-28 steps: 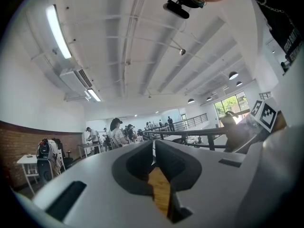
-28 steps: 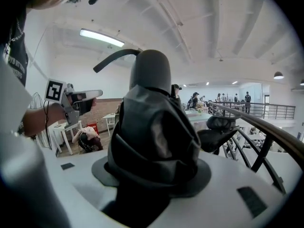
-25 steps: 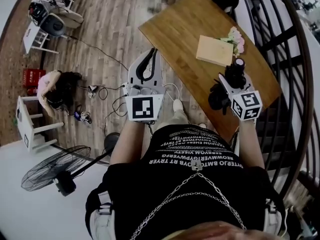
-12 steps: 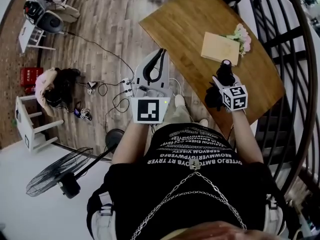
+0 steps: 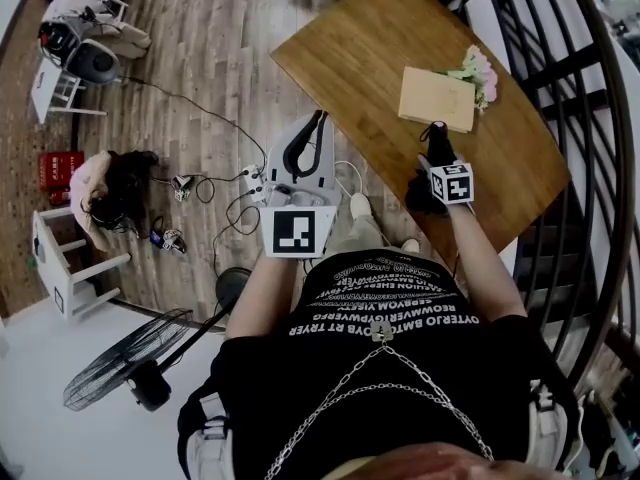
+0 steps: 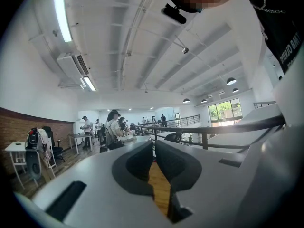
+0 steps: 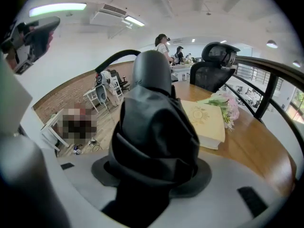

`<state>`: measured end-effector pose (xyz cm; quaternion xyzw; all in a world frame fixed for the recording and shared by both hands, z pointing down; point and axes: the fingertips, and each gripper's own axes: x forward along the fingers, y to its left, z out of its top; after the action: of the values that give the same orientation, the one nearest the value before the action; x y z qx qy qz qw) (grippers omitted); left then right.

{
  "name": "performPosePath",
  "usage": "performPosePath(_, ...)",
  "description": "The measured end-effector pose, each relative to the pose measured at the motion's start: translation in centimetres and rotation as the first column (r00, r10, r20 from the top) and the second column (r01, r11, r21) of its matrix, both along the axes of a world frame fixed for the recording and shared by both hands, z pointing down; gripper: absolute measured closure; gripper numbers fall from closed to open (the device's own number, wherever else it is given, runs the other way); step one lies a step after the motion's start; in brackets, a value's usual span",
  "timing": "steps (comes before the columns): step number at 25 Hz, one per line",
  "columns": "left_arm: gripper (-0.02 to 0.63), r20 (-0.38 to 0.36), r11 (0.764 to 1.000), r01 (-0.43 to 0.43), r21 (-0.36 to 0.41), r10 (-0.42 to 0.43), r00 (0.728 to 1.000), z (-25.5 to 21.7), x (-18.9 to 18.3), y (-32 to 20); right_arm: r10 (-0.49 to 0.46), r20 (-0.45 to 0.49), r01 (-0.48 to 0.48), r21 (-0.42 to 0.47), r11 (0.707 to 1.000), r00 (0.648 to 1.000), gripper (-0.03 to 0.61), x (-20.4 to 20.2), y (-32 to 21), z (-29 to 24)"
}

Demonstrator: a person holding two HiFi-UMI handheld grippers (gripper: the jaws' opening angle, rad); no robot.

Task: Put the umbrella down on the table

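Note:
A folded black umbrella (image 5: 433, 151) stands nearly upright in my right gripper (image 5: 432, 165), which is shut on it over the near edge of the wooden table (image 5: 345, 53). In the right gripper view the umbrella (image 7: 154, 122) fills the middle, its rounded grey end up, with the jaws of the right gripper (image 7: 153, 175) closed round its bunched fabric. My left gripper (image 5: 303, 138) hangs over the floor left of the table, pointing level. Its jaws (image 6: 153, 148) stand together with nothing between them, and a strip of the table shows through the gap below.
A cream book (image 5: 437, 98) and a bunch of pink flowers (image 5: 477, 68) lie on the table beyond the umbrella. A dark railing (image 5: 590, 118) curves along the right. On the floor are cables (image 5: 215, 183), a fan (image 5: 120, 353), a white chair (image 5: 60, 258) and a crouching person (image 5: 105, 188).
My right gripper has sunk toward the table with the umbrella in it, looking smaller and farther away. The left gripper has dropped slightly and stays shut.

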<state>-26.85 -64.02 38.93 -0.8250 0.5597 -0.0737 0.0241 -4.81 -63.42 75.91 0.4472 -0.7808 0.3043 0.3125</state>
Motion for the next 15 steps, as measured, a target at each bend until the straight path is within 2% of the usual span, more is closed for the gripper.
performPosePath(3,0.575,0.022,1.000,-0.031,0.006,0.030,0.999,-0.1,0.8,-0.2,0.048,-0.038,-0.047,0.018,0.999,0.998,0.316,0.7,-1.0,1.0)
performPosePath(7,0.575,0.020,0.999,-0.038,0.004,0.038,0.999,-0.1,0.8,-0.1,0.003,-0.151,-0.001,0.018,1.000,0.989,0.264,0.6,-0.9,3.0)
performPosePath(9,0.575,0.019,0.999,-0.045,0.009,0.045,0.999,-0.2,0.9,0.0,-0.004,-0.192,0.009,0.022,1.000,0.981,0.259,1.1,-0.6,3.3)
performPosePath(13,0.575,0.015,0.997,-0.068,0.026,0.068,0.998,-0.6,2.0,0.4,0.022,-0.185,-0.012,0.057,0.998,0.982,0.256,2.4,0.0,1.9)
performPosePath(15,0.575,0.015,0.997,-0.074,0.035,0.074,0.997,-0.9,2.8,1.0,0.042,-0.162,-0.025,0.103,0.994,0.986,0.258,3.3,0.3,0.3)
